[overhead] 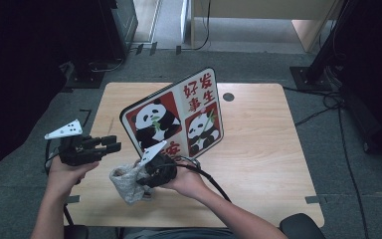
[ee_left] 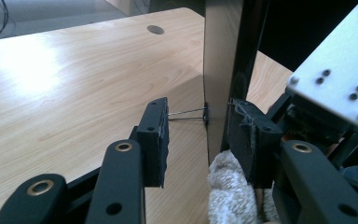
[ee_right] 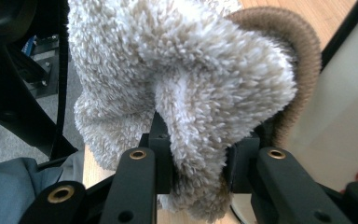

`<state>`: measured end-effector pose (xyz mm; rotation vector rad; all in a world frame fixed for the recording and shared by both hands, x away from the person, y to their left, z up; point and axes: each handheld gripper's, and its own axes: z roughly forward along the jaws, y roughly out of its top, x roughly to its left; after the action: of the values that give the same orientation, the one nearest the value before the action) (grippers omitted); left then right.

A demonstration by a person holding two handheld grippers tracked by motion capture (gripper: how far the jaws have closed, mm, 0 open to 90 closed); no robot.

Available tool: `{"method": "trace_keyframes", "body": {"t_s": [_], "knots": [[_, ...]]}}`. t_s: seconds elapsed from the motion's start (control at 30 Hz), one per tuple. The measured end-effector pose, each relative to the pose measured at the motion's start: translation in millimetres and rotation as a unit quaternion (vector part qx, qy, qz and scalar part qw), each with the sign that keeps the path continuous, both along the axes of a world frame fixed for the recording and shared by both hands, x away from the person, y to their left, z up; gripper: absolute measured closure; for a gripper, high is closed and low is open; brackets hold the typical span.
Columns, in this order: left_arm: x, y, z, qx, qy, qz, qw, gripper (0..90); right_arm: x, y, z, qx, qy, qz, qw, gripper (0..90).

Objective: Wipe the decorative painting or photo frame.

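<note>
Near the pale wooden table's (overhead: 258, 149) front edge, the right gripper (ee_right: 198, 161) pinches a fluffy cream fleece cloth (ee_right: 177, 79) beside a glossy upright panda board (overhead: 176, 117), while the left gripper (ee_left: 200, 135) hangs with jaws apart

Dim room with dark corners; a bright glare patch lies on the tabletop (ee_left: 42, 70); close fleece looks soft
</note>
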<state>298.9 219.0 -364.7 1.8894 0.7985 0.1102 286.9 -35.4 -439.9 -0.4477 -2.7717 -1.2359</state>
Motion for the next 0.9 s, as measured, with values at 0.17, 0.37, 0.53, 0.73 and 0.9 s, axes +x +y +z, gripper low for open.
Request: {"method": "trace_keyframes", "body": {"t_s": [0.17,0.37,0.53,0.73,0.9], "knots": [[-0.5,-7.1,1.5,0.003,0.0,-0.011,0.9999,58.5,-1.8,-2.4,-5.8,0.005,0.005,-0.003,1.0,69.4],[-0.1,-14.5,1.3,-0.004,0.003,-0.023,0.9997,61.9,-4.5,-6.6,-12.1,0.007,-0.002,-0.001,1.0,69.5],[2.9,-21.6,-0.5,-0.004,0.009,-0.018,0.9998,62.6,-5.5,-7.6,-18.9,0.004,0.011,-0.004,0.9999,69.5],[7.3,-29.5,-3.0,-0.001,0.014,-0.025,0.9996,61.5,-5.0,-10.0,-15.9,0.006,0.016,-0.006,0.9998,69.6],[9.2,-34.1,-3.6,-0.005,0.017,-0.034,0.9993,62.2,-7.3,-13.7,-8.9,0.005,0.017,-0.005,0.9998,69.7]]}}
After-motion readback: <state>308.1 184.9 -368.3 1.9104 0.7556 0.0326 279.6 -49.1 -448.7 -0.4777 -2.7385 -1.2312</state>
